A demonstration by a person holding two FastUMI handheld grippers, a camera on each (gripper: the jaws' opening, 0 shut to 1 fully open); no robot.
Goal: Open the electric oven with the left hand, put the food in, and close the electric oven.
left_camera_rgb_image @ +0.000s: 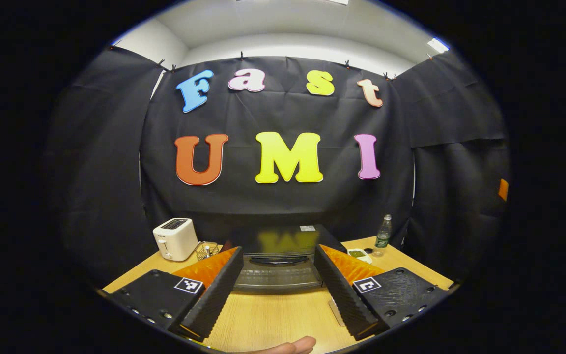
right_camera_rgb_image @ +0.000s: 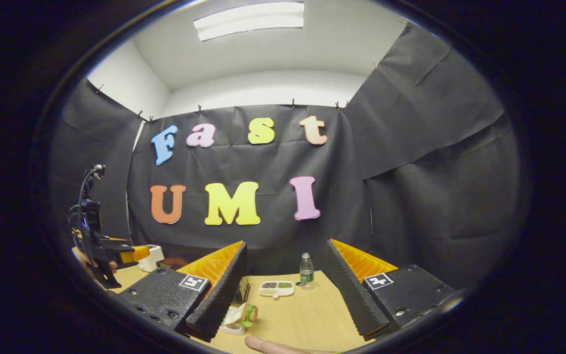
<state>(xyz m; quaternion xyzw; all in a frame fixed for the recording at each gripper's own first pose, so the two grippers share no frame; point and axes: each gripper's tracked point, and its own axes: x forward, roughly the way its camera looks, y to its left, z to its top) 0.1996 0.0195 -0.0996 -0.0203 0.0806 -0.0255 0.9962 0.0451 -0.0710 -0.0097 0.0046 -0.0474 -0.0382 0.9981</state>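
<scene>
oven: electric oven (left_camera_rgb_image: 279, 263), black, door shut w/ handle across its top edge; sits on the wooden table (left_camera_rgb_image: 273, 319), dead ahead of the left gripper.
left gripper: left gripper (left_camera_rgb_image: 279, 290) w/ fingers spread wide, holding nothing; oven front framed between its fingers, not touching. seen from the right gripper view it floats off to the side (right_camera_rgb_image: 116, 253), above the table edge.
food: sandwich-like food (right_camera_rgb_image: 242, 314) on a small plate, on the table to the right of the oven, just beside the right gripper's left finger.
right gripper: right gripper (right_camera_rgb_image: 283, 300) gaping, empty; food not yet between its fingers.
risk 1: judged, left fingers may miss or slip off the slim door handle; cause = approach too low or off-centre, glossy door.
risk 2: judged, door may swing down onto the table front; anything in front of oven gets hit.
risk 3: judged, food is soft & stacked; hard pinch could squash or spill it.
near oven: toaster (left_camera_rgb_image: 175, 238) & wire basket (left_camera_rgb_image: 207, 250) to oven's left; bottle (left_camera_rgb_image: 383, 235) & snack tray (left_camera_rgb_image: 359, 254) to oven's right.
</scene>
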